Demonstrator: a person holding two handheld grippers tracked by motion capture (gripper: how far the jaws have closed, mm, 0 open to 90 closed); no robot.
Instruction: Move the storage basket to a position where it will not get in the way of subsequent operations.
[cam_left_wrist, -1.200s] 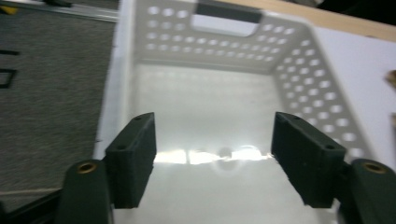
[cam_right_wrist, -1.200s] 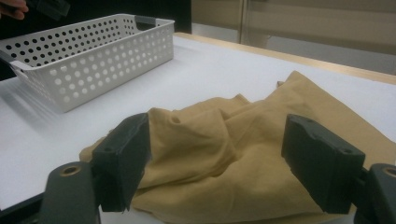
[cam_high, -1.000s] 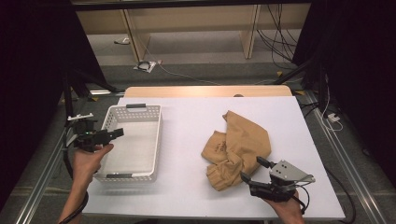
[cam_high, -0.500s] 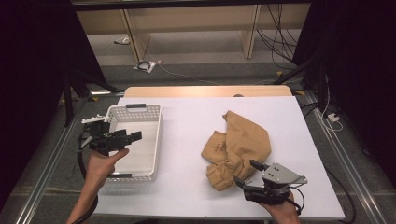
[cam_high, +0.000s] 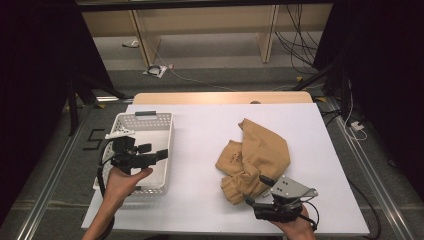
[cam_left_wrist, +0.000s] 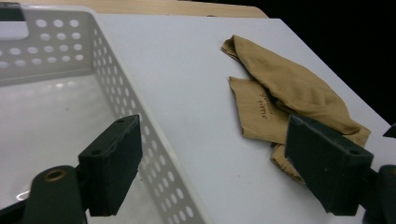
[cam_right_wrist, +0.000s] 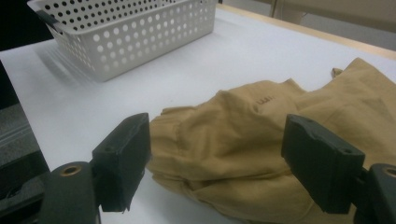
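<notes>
A crumpled tan cloth (cam_high: 260, 155) lies on the white table (cam_high: 200, 130), right of centre. A white perforated basket (cam_high: 145, 120) stands empty at the left. My left gripper (cam_high: 154, 151) hovers over the basket's right side and points toward the cloth. Its jaws have just been opening and stand wide, with nothing between them. In the left gripper view (cam_left_wrist: 219, 163) the basket wall (cam_left_wrist: 121, 102) runs between the jaws and the cloth (cam_left_wrist: 289, 88) lies beyond. My right gripper (cam_high: 257, 191) is open at the cloth's near edge. In its own view (cam_right_wrist: 224, 163) the cloth's (cam_right_wrist: 261, 135) folds lie between the spread jaws, untouched.
A wooden strip (cam_high: 220, 97) borders the table's far edge. Beyond it are shelving legs and cables on the floor (cam_high: 160, 70). Metal rails (cam_high: 55, 170) run along both table sides. In the right gripper view the basket (cam_right_wrist: 140, 32) stands far off at the upper left.
My left hand has carried its gripper rightward, from the basket's left rim to over its right side. The right gripper has barely shifted at the cloth's near edge.
</notes>
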